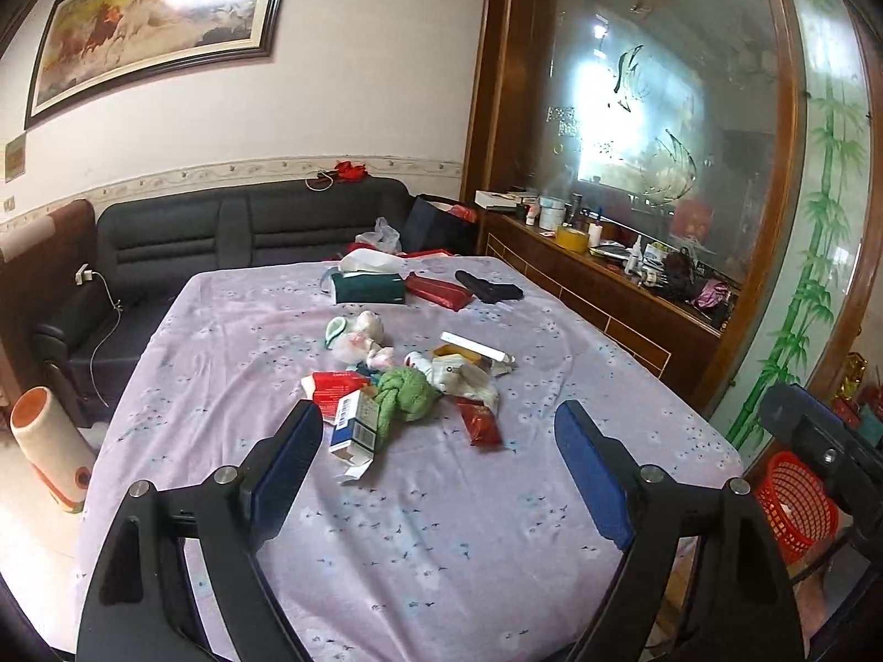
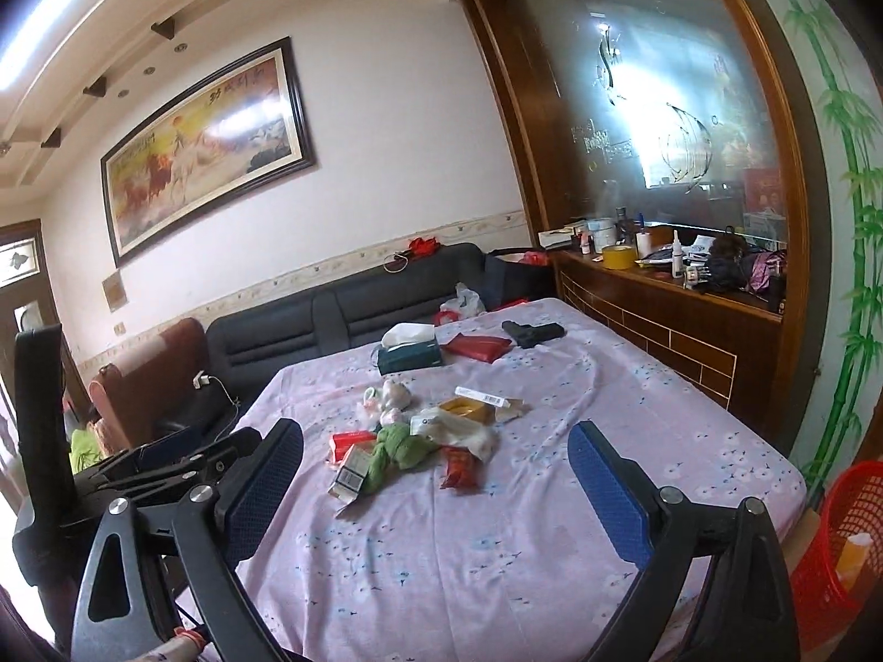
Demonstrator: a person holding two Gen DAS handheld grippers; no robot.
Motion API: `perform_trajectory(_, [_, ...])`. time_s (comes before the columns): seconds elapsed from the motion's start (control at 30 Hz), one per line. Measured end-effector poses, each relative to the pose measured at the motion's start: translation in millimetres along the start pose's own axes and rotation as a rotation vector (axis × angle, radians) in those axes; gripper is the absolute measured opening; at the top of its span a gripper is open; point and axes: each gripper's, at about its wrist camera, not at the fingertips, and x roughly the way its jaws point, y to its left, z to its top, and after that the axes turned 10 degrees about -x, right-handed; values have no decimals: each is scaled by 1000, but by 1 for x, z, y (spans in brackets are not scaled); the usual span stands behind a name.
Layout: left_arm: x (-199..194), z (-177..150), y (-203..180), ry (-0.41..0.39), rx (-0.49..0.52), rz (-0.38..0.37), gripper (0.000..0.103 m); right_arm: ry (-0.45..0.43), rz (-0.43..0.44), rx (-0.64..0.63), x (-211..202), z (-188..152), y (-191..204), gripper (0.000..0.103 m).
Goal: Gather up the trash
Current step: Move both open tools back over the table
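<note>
1. Left gripper [image 1: 439, 474] and right gripper [image 2: 436, 485] both hover over the near table [image 1: 441, 579], jaws spread wide, holding nothing.
2. Trash pile [image 1: 408, 386] sits mid-table; red basket [image 1: 794, 507] stands beside the table's right edge.
3. Best start: nearest carton [image 1: 353, 430], pinch across narrow sides.

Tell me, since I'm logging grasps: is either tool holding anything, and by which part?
Nothing is held. The left tool and right tool are both open, short of the trash pile.
</note>
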Motion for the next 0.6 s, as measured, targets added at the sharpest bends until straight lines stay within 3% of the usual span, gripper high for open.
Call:
perform_trajectory(0.37, [4, 1, 25, 2, -29, 33, 85, 14, 25, -20, 10, 0, 12, 102])
perform_trajectory(0.6, [19, 5, 51, 44, -58, 57, 85, 26, 31, -11, 21, 0, 13, 102])
